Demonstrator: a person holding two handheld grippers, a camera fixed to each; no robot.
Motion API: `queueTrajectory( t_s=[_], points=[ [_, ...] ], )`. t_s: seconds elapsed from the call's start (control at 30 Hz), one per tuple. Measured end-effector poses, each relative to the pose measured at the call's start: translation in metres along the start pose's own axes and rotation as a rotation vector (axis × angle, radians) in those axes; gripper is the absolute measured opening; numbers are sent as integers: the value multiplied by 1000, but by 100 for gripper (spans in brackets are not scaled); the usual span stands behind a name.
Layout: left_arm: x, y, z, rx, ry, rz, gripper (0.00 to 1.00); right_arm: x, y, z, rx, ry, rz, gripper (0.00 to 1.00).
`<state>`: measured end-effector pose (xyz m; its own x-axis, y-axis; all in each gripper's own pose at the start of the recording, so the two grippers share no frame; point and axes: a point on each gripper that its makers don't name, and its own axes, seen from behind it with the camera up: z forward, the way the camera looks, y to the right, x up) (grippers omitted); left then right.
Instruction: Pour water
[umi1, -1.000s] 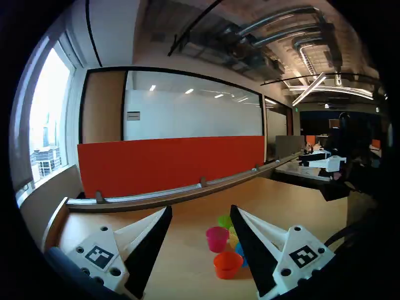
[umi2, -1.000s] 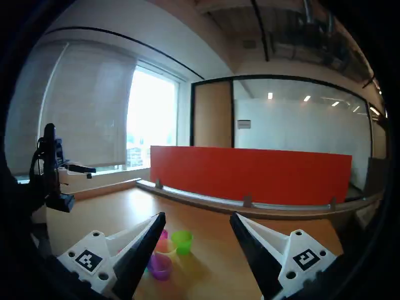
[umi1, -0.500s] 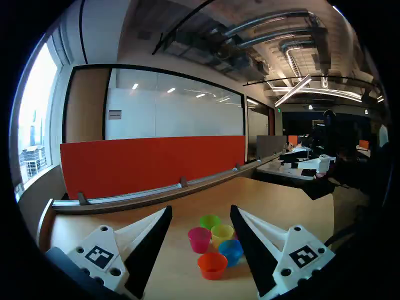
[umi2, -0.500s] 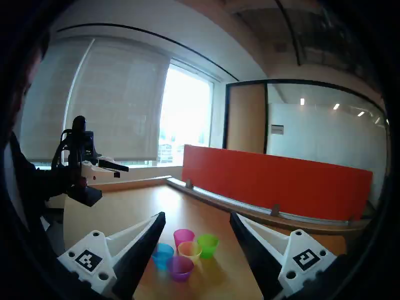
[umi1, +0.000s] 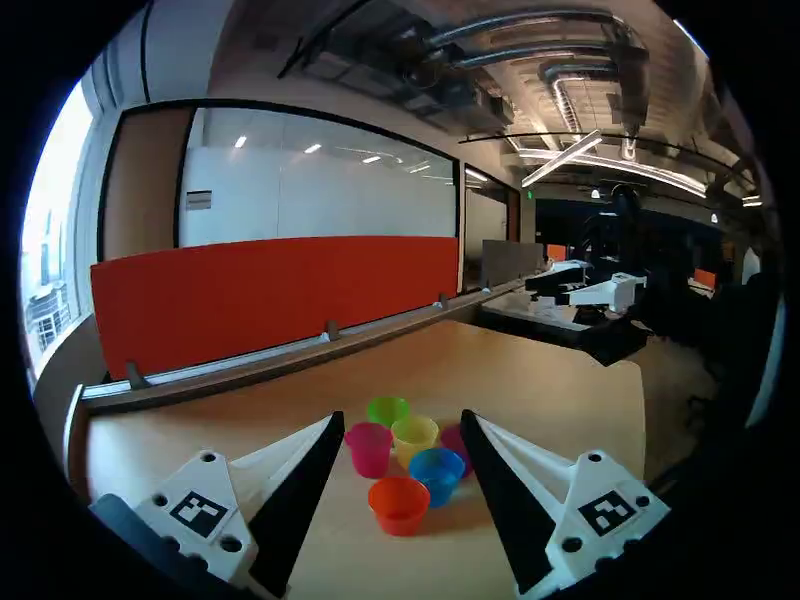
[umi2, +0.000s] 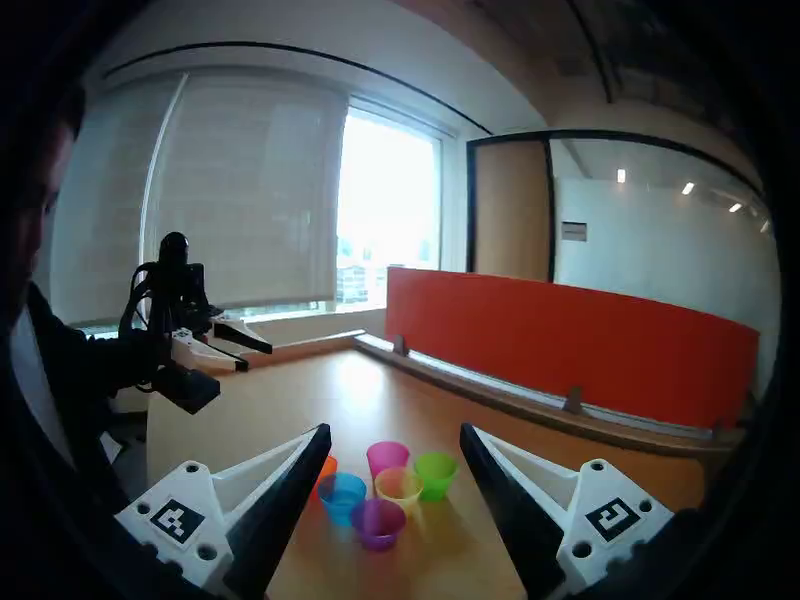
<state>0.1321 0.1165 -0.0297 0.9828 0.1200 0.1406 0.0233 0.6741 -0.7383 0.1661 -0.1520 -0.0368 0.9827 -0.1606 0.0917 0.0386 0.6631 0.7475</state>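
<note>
My left gripper (umi1: 401, 418) hangs over the worktop (umi1: 560, 400) with its jaws spread wide and nothing in them. Ahead of it, framed by the gap between the fingers, six small cups stand bunched together near the middle of the worktop, touching or just beside one another. From left to right I see the pink cup (umi1: 369, 450), the green cup (umi1: 387, 409) at the back, the orange cup (umi1: 398, 506) nearest me, the yellow cup (umi1: 414, 438), the blue cup (umi1: 436, 474) and the purple cup (umi1: 452, 440), which is half hidden behind my finger.

My right gripper (umi2: 394, 432) comes at the same bunch from the other side, its jaws also spread and empty. In the right gripper view the orange cup peeks out at the left behind a finger, the purple one is nearest, and the green one is farthest right.

Every cup stands upright on its base. The long axis runs straight up and the mouth opens to the ceiling, with the wall widening toward the rim. I cannot tell whether any of them holds water.

I judge this to be the approach, with no cup taken yet. The next move calls for me to settle on one cup at the edge of the bunch, where a finger can get in on each side. I should lower the jaws level around its wall, close gently because these look light and easy to tip, and lift it upright. Then I can tilt its rim over a neighbour without knocking the rest.
</note>
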Motion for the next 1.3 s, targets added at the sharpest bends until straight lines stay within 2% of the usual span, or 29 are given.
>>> queueTrajectory(
  t_s=[0.17, 0.37, 0.87, 1.3],
  points=[
    [-9, 2, 3, -28, -26, -5, 85, -7, -1, 1, 17, -35, -11, 100],
    [-20, 4, 7, -46, -60, 13, 86, -16, 1, 2, 21, -68, -32, 100],
    [-61, 23, 24, -103, -148, 20, 86, -43, 8, 4, 23, -146, -63, 100],
    [-91, 44, 34, -174, -247, 56, 85, -61, 9, 7, 39, -206, -75, 100]
  ],
)
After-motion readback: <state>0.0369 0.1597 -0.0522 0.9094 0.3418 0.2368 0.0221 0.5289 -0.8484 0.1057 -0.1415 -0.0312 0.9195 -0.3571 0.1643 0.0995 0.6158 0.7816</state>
